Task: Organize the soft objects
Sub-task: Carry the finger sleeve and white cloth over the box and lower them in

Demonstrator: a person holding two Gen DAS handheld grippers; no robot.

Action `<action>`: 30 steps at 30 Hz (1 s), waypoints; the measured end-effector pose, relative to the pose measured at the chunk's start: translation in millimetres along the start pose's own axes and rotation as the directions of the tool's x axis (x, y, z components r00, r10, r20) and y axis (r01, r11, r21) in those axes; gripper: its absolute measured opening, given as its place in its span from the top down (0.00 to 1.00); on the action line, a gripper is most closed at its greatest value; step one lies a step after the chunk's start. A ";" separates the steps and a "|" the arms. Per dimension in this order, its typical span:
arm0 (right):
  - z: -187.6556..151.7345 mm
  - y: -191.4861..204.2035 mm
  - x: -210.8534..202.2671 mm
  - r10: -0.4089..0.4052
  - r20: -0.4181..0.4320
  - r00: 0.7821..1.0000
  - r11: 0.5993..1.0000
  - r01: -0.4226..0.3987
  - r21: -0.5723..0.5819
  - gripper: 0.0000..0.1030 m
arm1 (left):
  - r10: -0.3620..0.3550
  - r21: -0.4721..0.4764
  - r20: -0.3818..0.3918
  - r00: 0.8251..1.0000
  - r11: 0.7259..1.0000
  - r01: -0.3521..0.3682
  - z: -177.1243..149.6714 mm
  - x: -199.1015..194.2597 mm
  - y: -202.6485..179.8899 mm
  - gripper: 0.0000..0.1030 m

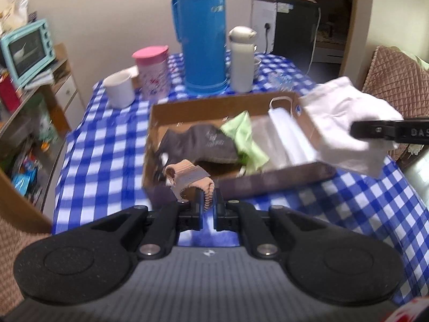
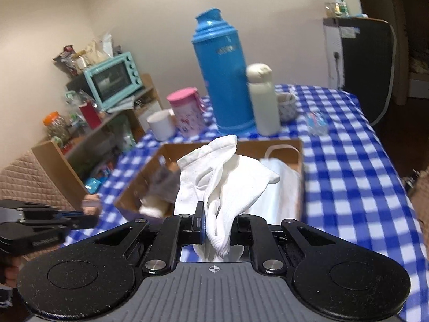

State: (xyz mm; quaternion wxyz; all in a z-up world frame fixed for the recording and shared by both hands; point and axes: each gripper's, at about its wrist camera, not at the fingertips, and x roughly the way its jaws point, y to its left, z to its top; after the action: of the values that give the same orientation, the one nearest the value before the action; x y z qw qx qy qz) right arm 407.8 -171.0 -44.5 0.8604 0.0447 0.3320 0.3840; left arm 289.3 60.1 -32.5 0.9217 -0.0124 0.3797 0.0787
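Holding a soft thing in each hand: your left gripper [image 1: 207, 201] is clamped tight on a beige ribbed sock [image 1: 187, 178], hanging over the near left corner of the cardboard box [image 1: 171, 104]. Your right gripper [image 2: 215, 225] is pinched on a bunched white sock [image 2: 225, 177] above the box's right side. Inside the box sit a grey sock [image 1: 199, 145], a green cloth [image 1: 245, 139] and what looks like a white face mask [image 1: 287, 131], a bit blurry. The box rests on the blue checked tablecloth [image 1: 107, 161].

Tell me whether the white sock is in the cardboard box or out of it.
Out. The white sock hangs bunched in the shut right gripper, lifted above the cardboard box rather than lying inside it.
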 end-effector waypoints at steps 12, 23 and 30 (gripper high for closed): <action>35.6 2.6 50.7 0.049 0.004 0.999 0.999 -0.049 0.008 0.87 | -0.051 0.048 0.023 0.998 0.998 0.050 52.0 47.9 -0.2 0.94; 38.0 -8.3 108.7 0.060 -0.079 0.995 0.996 -0.054 0.070 0.87 | -0.086 0.067 -0.026 0.996 0.994 0.088 70.7 98.4 2.2 0.94; 29.6 -20.8 140.2 0.050 -0.146 0.988 0.993 -0.034 0.114 0.87 | -0.101 0.056 -0.082 0.992 0.993 0.106 67.5 126.6 7.7 0.94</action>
State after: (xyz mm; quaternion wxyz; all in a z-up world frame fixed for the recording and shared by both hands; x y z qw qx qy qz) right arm 506.9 -83.5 -103.7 0.8212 0.0709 0.4149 0.3853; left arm 423.7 90.5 -73.0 0.9088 -0.0076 0.4167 0.0189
